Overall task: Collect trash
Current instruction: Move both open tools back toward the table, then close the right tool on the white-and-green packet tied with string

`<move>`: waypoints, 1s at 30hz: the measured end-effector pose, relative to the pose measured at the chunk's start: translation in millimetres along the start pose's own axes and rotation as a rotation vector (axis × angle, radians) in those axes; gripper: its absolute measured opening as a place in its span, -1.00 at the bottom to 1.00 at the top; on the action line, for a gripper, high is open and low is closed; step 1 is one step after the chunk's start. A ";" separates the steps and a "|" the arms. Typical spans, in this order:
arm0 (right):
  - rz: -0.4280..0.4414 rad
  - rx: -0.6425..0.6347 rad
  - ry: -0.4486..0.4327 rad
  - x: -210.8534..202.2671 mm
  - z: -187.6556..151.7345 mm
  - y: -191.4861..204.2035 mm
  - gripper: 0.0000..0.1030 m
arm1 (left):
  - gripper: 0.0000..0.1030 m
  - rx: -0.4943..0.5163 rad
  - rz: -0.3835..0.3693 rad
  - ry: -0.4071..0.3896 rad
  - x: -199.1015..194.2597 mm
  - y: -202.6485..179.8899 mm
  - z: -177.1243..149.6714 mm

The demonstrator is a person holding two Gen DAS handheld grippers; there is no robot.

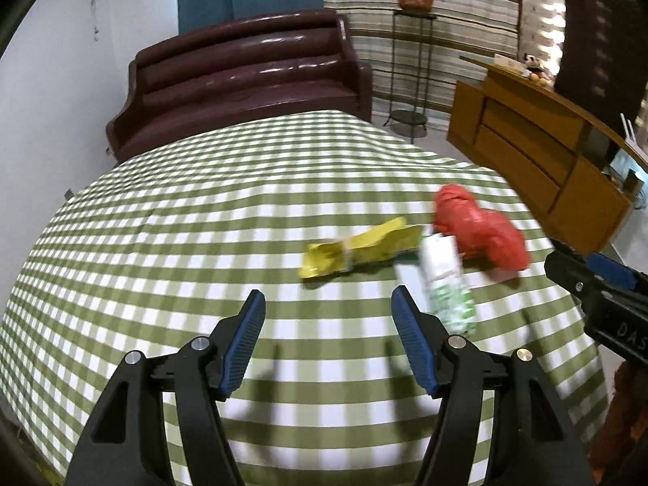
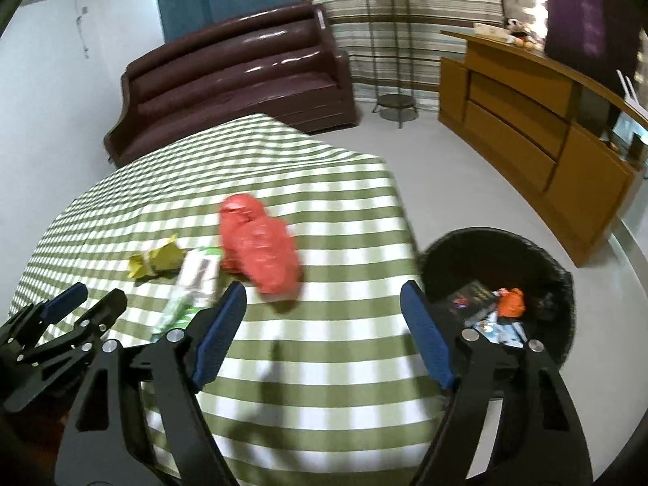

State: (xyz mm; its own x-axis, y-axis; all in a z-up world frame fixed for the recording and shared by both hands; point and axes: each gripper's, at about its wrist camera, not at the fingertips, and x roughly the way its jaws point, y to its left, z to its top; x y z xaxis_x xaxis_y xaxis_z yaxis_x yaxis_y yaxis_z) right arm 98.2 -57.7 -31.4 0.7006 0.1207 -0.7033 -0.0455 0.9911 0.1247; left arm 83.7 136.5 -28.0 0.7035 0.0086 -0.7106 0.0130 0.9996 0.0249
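Observation:
On the green-checked table lie a crumpled yellow wrapper, a white-and-green packet and a crumpled red plastic bag. My left gripper hovers open over the cloth, just short of the wrapper, nothing between its blue pads. The right gripper is open too, empty, above the table's right edge. The red bag lies just ahead of its left finger, the packet and the yellow wrapper further left. A black bin on the floor holds several scraps.
A dark brown sofa stands beyond the table's far end. A wooden sideboard runs along the right. A metal plant stand with a potted plant sits by the striped curtain. Grey floor lies between table, bin and sideboard.

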 end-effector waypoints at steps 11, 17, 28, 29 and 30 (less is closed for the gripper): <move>0.069 -0.092 0.041 16.7 0.7 67.4 0.29 | 0.23 -0.060 0.057 0.012 -1.7 44.7 -9.5; 0.062 -0.118 0.084 34.6 0.3 86.0 0.07 | 0.23 -0.079 0.060 0.019 1.5 55.4 -10.1; 0.094 -0.111 0.117 41.0 -7.7 85.9 -0.42 | 0.23 -0.091 0.037 0.024 5.6 56.0 -9.6; 0.095 -0.114 0.115 39.1 -9.0 86.1 -0.42 | 0.23 -0.089 0.036 0.024 5.7 55.0 -9.3; 0.094 -0.118 0.111 36.8 -9.8 85.8 -0.42 | 0.23 -0.087 0.034 0.023 5.1 53.2 -9.1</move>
State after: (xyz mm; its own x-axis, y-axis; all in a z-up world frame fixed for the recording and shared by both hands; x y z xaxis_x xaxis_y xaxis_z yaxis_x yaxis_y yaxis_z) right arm 113.0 32.3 -53.4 0.6071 0.2117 -0.7659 -0.1944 0.9741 0.1152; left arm 81.5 189.9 -36.7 0.6858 0.0417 -0.7266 -0.0725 0.9973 -0.0112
